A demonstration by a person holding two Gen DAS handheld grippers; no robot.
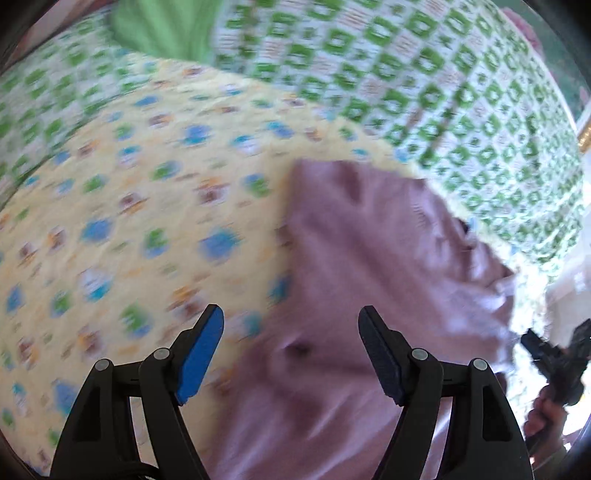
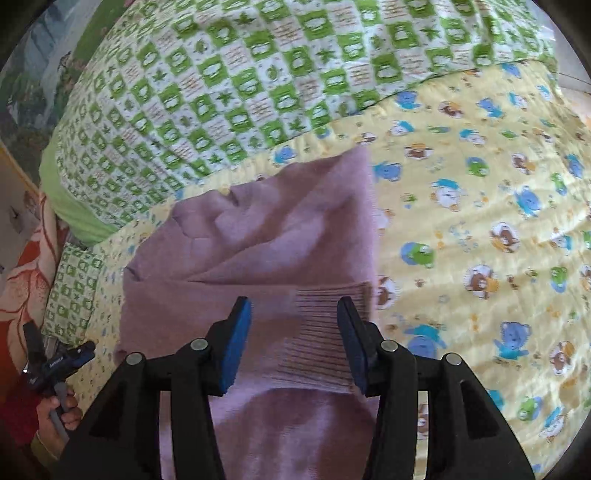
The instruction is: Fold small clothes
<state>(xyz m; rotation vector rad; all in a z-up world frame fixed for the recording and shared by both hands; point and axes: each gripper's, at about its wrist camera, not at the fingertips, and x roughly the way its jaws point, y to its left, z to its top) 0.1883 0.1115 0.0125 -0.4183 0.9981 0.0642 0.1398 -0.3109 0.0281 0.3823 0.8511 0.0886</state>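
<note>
A small pink knitted garment (image 2: pixel 258 236) lies folded over on a yellow sheet printed with bears and frogs (image 2: pixel 480 221). Its ribbed band (image 2: pixel 314 332) sits between the fingers of my right gripper (image 2: pixel 295 332). Those jaws stand apart, and the pads do not press the knit. The left wrist view is blurred. In it the same pink garment (image 1: pixel 369 258) lies below and ahead of my left gripper (image 1: pixel 291 332), which is open and holds nothing. Each gripper also shows at the edge of the other's view: the right gripper (image 1: pixel 554 354) and the left gripper (image 2: pixel 55 362), each in a hand.
A green-and-white checked quilt (image 2: pixel 221 92) bulges behind the garment. A plain green cloth (image 1: pixel 162 29) lies at the far top of the left wrist view. An orange floral fabric (image 2: pixel 22 266) hangs at the bed's left edge. The yellow sheet stretches away to the right.
</note>
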